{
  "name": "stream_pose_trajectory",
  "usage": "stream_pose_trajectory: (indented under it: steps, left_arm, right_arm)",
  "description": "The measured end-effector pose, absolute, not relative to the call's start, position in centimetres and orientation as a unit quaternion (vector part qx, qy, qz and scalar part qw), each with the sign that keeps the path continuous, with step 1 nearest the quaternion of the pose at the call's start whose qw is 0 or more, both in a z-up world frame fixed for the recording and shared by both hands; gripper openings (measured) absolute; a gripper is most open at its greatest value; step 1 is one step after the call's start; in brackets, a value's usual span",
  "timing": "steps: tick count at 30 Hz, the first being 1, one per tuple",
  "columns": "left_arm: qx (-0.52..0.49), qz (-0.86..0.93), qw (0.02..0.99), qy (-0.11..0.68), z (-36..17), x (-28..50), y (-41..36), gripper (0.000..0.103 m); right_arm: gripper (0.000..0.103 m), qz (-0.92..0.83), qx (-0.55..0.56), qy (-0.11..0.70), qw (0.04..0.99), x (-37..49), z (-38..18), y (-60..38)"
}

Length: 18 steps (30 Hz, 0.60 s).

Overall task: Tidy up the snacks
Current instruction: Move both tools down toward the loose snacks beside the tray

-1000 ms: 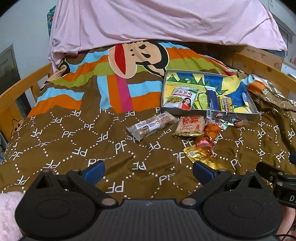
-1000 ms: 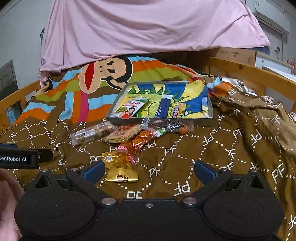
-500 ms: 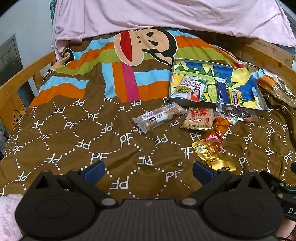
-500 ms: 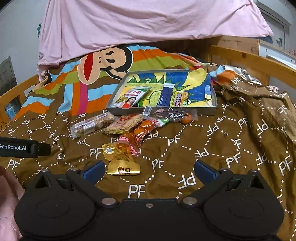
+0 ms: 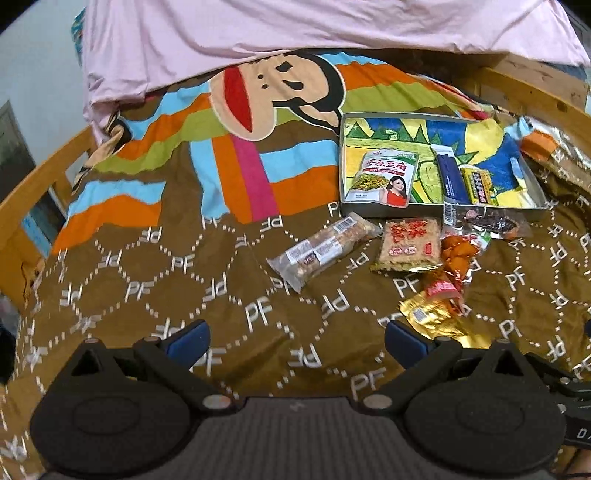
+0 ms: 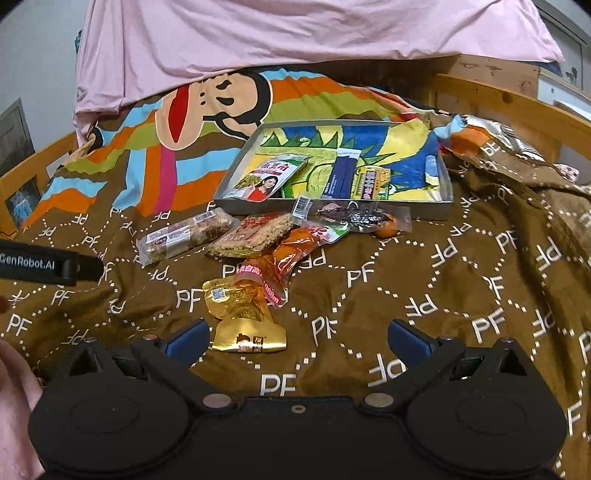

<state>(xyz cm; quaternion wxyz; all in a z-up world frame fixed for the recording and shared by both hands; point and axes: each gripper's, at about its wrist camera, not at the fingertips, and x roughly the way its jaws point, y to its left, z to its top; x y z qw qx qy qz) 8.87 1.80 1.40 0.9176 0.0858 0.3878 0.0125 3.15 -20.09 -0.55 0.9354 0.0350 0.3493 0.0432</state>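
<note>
A shallow grey tray with a colourful lining lies on the brown bedspread; inside it are a snack pouch with a portrait, a dark blue stick pack and a yellow pack. Loose in front of the tray lie a clear-wrapped bar, a square cracker pack, an orange pack, a dark clear pack and a gold pouch. My left gripper is open and empty, short of the bar. My right gripper is open, with the gold pouch just beyond its left finger.
A pink sheet hangs over the far end of the bed. Wooden bed rails run along the left and right. The left gripper's body shows at the left edge of the right wrist view. Crumpled blanket folds rise at right.
Both grippers have moved forward and lower toward the snacks, which now look larger and nearer. Both stay open; no snack has moved.
</note>
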Motion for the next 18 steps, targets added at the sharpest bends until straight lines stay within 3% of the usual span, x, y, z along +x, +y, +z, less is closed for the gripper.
stream_pose_trajectory:
  steps: [18]
  left_arm:
    - [0.181,-0.004,0.907,0.381,0.0,14.8,0.5,0.103]
  right_arm:
    - [0.102,0.082,0.013,0.346,0.935,9.5,-2.2,-18.7]
